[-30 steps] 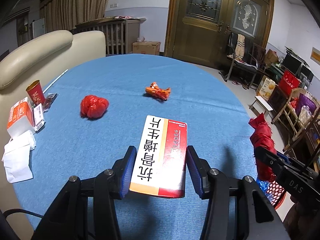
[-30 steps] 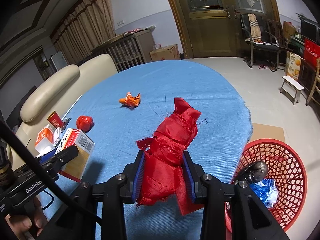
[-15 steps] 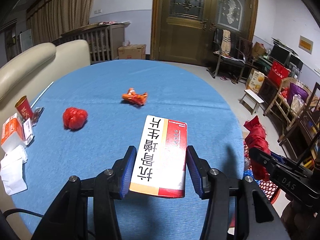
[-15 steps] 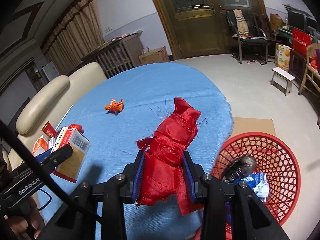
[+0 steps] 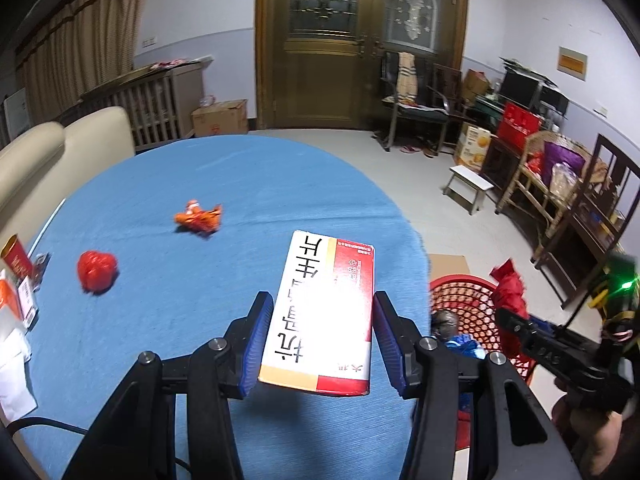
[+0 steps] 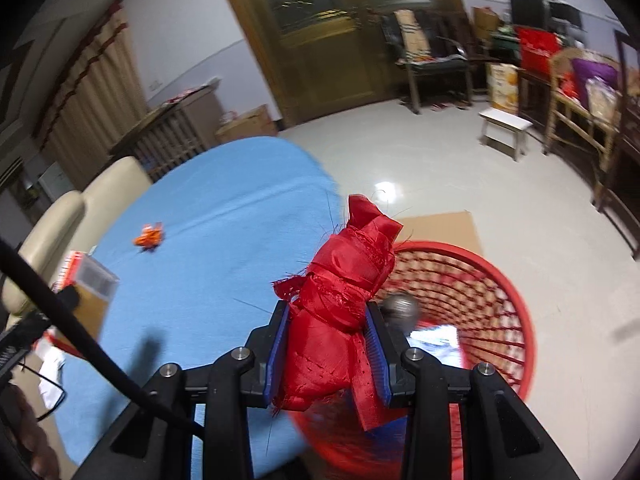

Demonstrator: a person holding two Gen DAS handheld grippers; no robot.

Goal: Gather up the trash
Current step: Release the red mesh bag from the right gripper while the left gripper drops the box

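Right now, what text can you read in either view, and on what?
"抗骨…生片": on the box in the left gripper, upside down, with the middle lost to glare.
"DAS", probably: on the right gripper, seen from the left wrist view.
Too small or blurred to read: the box's small red-side print, the wall sign, the red cup.

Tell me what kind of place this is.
Most likely a lived-in home's front room: a carved wooden double door with patterned glass, a cream sofa beside the blue-clothed table, and shelves of household clutter.
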